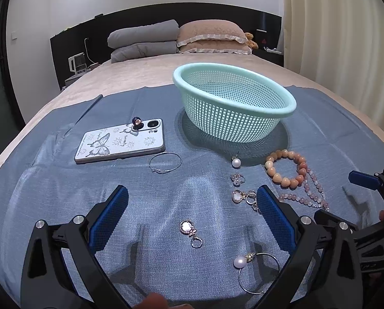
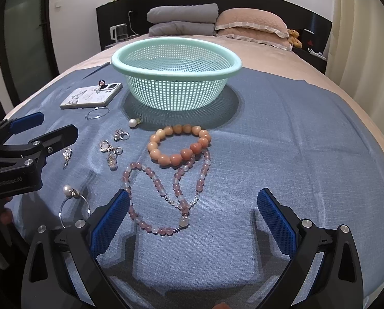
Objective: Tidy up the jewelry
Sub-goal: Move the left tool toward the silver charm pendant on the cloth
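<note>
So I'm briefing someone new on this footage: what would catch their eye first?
Probably the mint-green basket, empty as far as can be seen, at the far edge of the blue cloth. Next, the orange bead bracelet just in front of it, touching the pink bead necklace. Small earrings and rings lie scattered to their left.

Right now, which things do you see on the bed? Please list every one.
basket: 1, mint green, on cloth, empty
phone: 1, white butterfly case, left of basket
wire hoops: 2, silver; near one carries a pearl
loose pearl: 1, white, before basket
bead bracelet: 1, peach
bead strand: 1, pink
small charms: several, silver
cloth: 1, blue
pillows: 2 grey, 2 pink
left gripper: open
right gripper: open
</note>
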`<state>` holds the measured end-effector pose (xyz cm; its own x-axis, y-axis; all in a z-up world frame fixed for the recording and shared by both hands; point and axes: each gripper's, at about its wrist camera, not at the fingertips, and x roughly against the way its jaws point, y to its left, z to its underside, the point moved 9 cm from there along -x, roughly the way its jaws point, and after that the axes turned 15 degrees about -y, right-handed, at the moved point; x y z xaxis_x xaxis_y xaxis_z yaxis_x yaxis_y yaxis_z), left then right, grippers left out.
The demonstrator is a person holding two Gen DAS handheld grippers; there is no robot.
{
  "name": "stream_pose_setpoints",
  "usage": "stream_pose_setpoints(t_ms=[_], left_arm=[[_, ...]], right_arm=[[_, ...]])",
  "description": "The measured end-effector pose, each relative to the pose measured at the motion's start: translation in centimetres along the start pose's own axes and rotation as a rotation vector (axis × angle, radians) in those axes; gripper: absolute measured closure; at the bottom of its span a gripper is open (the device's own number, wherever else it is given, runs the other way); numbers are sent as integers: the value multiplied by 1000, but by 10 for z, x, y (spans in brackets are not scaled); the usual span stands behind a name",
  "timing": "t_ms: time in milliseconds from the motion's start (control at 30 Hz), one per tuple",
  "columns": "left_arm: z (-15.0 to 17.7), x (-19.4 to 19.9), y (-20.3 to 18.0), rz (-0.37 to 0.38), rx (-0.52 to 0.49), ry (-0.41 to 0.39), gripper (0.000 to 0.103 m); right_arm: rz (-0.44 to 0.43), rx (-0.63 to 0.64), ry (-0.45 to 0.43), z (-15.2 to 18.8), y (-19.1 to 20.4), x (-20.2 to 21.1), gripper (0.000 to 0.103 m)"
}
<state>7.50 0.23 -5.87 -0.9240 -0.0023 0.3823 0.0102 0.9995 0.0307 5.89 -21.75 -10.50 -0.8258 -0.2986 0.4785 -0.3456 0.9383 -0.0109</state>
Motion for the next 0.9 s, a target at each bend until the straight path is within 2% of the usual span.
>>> stream_pose_setpoints(t_ms=[900], left_arm=[[1,1,4,-7,0,6,6]], right_arm=[[35,-4,-7,-3,-9,2,8]])
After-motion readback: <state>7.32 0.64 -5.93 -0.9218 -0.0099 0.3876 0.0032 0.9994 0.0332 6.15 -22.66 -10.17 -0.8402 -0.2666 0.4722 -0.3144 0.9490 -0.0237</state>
